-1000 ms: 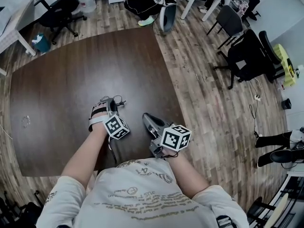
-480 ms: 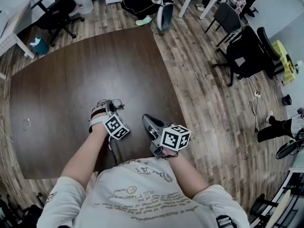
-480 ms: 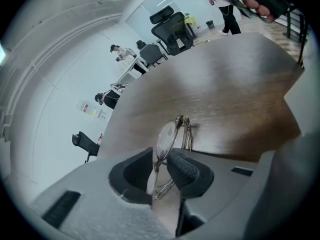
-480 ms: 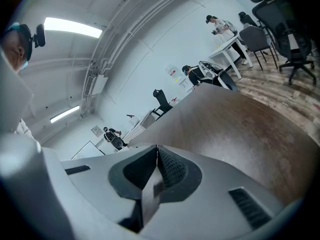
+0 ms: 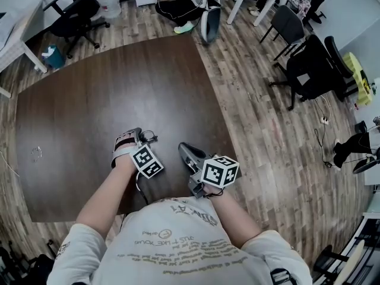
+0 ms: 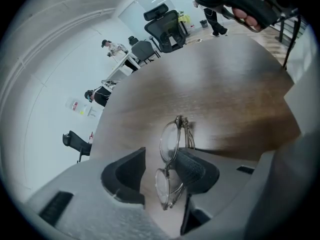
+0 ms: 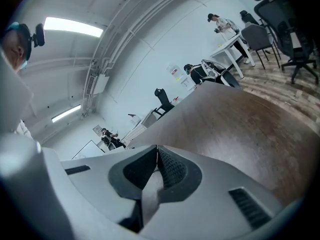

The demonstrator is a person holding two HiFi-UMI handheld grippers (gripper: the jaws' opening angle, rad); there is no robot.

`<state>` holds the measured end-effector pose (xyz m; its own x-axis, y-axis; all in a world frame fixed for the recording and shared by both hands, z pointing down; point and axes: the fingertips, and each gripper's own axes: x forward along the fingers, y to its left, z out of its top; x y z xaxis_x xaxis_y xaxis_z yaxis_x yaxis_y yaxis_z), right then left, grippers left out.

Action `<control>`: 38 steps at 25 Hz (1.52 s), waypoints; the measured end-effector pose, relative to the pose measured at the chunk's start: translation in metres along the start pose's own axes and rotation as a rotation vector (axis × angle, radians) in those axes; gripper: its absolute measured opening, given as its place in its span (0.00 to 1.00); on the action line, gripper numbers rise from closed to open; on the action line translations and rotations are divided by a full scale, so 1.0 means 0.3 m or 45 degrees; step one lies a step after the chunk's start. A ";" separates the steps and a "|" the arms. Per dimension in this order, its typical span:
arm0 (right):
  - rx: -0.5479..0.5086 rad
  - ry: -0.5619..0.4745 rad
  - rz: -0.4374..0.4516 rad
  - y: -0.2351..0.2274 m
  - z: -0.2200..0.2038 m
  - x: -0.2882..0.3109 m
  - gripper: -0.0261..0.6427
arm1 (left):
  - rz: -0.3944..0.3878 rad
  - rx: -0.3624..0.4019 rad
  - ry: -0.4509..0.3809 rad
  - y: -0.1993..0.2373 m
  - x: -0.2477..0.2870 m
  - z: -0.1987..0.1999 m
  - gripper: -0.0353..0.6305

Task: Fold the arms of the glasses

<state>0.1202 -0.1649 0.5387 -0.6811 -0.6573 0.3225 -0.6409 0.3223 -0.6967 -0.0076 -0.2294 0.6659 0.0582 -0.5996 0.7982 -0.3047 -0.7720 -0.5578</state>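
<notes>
Glasses, arms tucked in, sit between the spread jaws of the left gripper, low over the brown table. The jaws have just been opening, and the frame is close against one pad. Right gripper is pressed together, with nothing in it.

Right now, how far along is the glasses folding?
Apparently done: the glasses look folded, arms tucked behind the lenses. In hand: the left tongs have just been opening, with the glasses between the jaws. The right tongs are shut, empty. Left: drawing clear.
</notes>
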 end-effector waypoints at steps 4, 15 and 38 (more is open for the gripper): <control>0.003 0.007 0.001 0.004 -0.006 0.007 0.07 | -0.042 0.042 0.033 -0.012 -0.011 -0.019 0.34; 0.011 0.019 0.012 0.003 -0.018 0.002 0.07 | 0.128 0.099 0.036 -0.012 -0.046 -0.054 0.38; 0.016 0.065 0.038 -0.013 -0.011 0.044 0.07 | -0.303 -0.889 -0.312 -0.009 -0.154 -0.037 0.47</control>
<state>0.1126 -0.1724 0.5478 -0.7174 -0.6119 0.3331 -0.6154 0.3325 -0.7147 -0.0201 -0.1972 0.6332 0.3808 -0.5265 0.7601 -0.7812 -0.6230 -0.0402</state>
